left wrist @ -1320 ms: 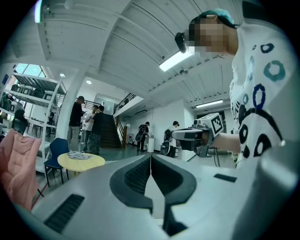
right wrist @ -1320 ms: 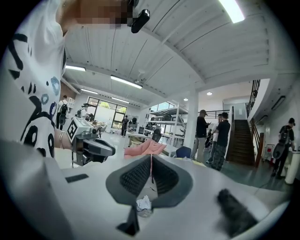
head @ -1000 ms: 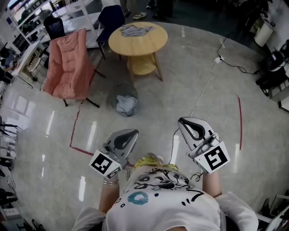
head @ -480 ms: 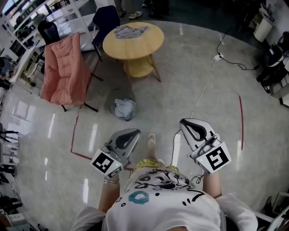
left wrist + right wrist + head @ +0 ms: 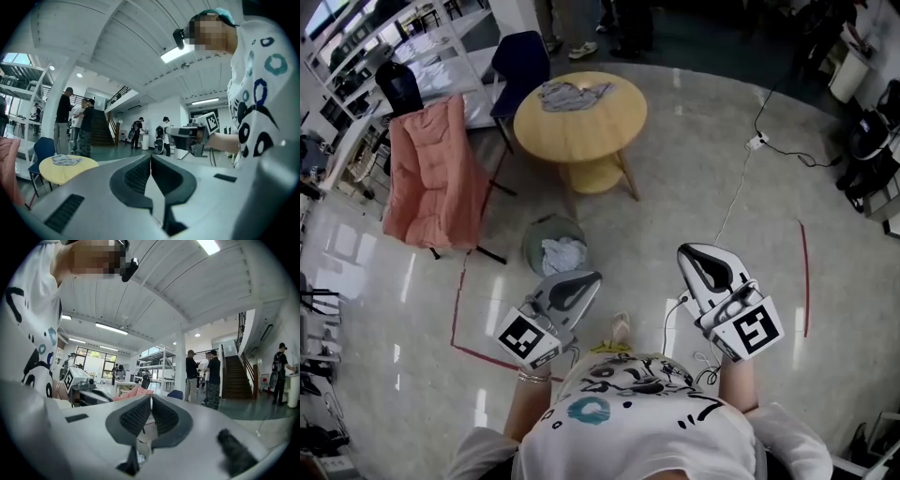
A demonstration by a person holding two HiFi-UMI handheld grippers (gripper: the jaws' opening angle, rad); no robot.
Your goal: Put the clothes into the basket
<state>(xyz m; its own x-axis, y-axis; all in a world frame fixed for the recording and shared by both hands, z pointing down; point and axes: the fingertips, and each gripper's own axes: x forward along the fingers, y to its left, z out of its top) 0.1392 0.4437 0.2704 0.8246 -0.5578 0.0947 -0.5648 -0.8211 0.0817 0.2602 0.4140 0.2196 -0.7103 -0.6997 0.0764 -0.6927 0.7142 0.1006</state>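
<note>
Showing one pink chair at 10 o'clock, one basket at centre holding one cloth, one table at 12 bearing one garment. Two grippers: left gripper at 7, right gripper at 5, both pinched shut, empty.

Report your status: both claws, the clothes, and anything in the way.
Left claw and right claw shut, both empty. Grey garment lies on round table; one cloth already in basket. Basket stands between me and table; pink chair beside.
</note>
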